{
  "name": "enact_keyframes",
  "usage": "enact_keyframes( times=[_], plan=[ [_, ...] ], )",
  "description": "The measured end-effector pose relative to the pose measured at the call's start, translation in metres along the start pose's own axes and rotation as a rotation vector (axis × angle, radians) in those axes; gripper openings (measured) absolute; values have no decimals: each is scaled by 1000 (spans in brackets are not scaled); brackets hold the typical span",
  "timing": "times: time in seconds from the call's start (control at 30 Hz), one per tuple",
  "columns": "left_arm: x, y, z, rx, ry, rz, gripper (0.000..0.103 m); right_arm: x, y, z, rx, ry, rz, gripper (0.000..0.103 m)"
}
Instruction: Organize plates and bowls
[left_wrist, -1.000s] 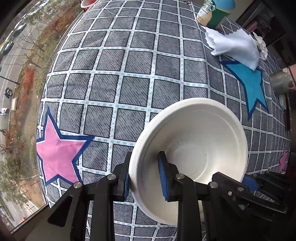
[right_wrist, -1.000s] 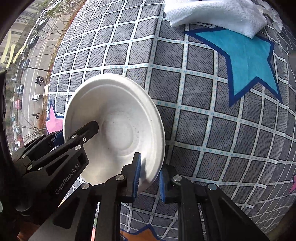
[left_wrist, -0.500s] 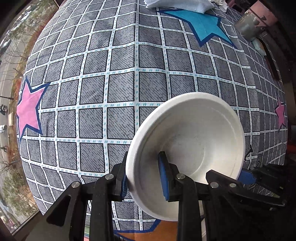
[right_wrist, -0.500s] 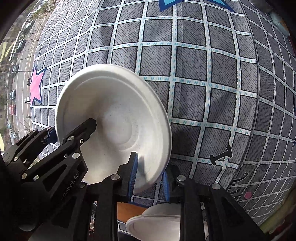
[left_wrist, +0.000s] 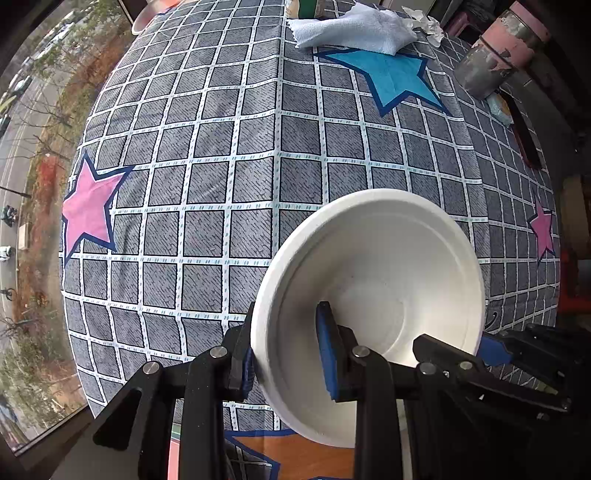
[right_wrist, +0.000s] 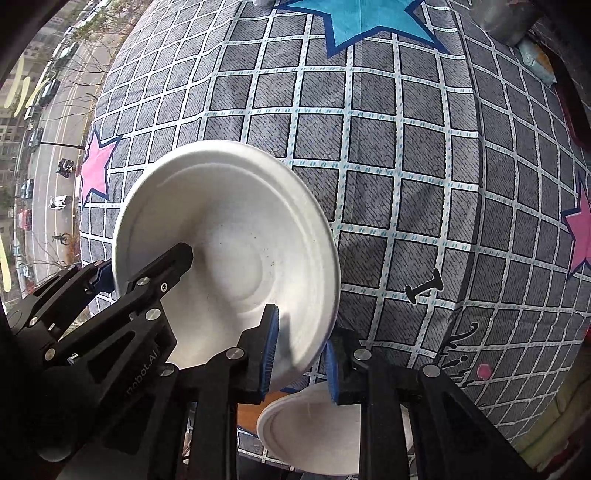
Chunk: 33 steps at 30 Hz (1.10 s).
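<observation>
A white paper bowl (left_wrist: 384, 280) is held tilted above the checked tablecloth (left_wrist: 229, 155). My left gripper (left_wrist: 286, 354) is shut on its near-left rim, one pad inside and one outside. In the right wrist view the same bowl (right_wrist: 229, 251) shows, with my right gripper (right_wrist: 301, 352) astride its near-right rim, jaws a little apart around it. The other gripper's black fingers (right_wrist: 155, 269) reach into the bowl from the left. A second white bowl or plate (right_wrist: 314, 432) lies below, near the table's front edge.
A white towel (left_wrist: 351, 29) and a cup lie at the far edge, by a blue star patch (left_wrist: 391, 77). A grey-pink metal can (left_wrist: 491, 62) stands far right. Pink star patches mark left and right. A window with a street is at left.
Both grippers and the bowl have drawn back toward the near edge and risen. The right jaws have widened around the rim. The second white dish came into view below.
</observation>
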<state>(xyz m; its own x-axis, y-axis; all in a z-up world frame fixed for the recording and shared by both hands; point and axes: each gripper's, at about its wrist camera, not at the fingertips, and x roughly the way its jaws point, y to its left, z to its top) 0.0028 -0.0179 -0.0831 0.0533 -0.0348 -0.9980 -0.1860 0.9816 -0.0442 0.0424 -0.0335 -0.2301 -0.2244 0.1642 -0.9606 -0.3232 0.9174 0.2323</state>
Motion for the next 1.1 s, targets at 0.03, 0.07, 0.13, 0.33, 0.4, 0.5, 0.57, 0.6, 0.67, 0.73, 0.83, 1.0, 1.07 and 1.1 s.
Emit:
enact_keyframes(
  times=[0.03, 0.07, 0.13, 0.33, 0.4, 0.5, 0.57, 0.6, 0.67, 0.73, 0.83, 1.0, 1.07, 1.1],
  plan=[
    [-4, 1, -4, 2, -3, -2, 30, -2, 1, -4, -1, -5, -3, 25],
    [-12, -1, -10, 5, -8, -5, 30, -8, 4, -10, -3, -9, -6, 25],
    [-17, -8, -18, 16, -16, -9, 30, -11, 3, -13, 0, -14, -10, 25],
    [-37, -19, -36, 66, -29, -24, 31, -19, 2, -47, 35, -31, -10, 25],
    [-34, -25, -41, 88, -28, -30, 30, -29, -1, -54, 50, -35, -10, 25],
    [-24, -16, -32, 126, -25, -35, 31, -34, -5, -67, 76, -44, -17, 25],
    [-24, -19, -37, 151, -23, -38, 30, -36, -8, -76, 96, -50, -20, 25],
    [-22, -21, -38, 161, -20, -42, 31, -40, -13, -84, 106, -54, -22, 25],
    [-22, -24, -43, 183, -15, -51, 31, -43, -16, -95, 126, -63, -25, 25],
    [-23, -27, -50, 214, -13, -55, 31, -45, -20, -106, 148, -73, -26, 25],
    [-25, -33, -61, 258, -19, -61, 31, -46, -21, -121, 181, -83, -29, 25],
    [-25, -39, -77, 300, -20, -72, 31, -51, -23, -138, 223, -92, -56, 25],
    [-24, -40, -81, 300, -8, -76, 31, -51, -21, -141, 217, -91, -75, 25],
    [-23, -41, -82, 300, -8, -75, 31, -52, -22, -142, 213, -85, -81, 25]
  ],
)
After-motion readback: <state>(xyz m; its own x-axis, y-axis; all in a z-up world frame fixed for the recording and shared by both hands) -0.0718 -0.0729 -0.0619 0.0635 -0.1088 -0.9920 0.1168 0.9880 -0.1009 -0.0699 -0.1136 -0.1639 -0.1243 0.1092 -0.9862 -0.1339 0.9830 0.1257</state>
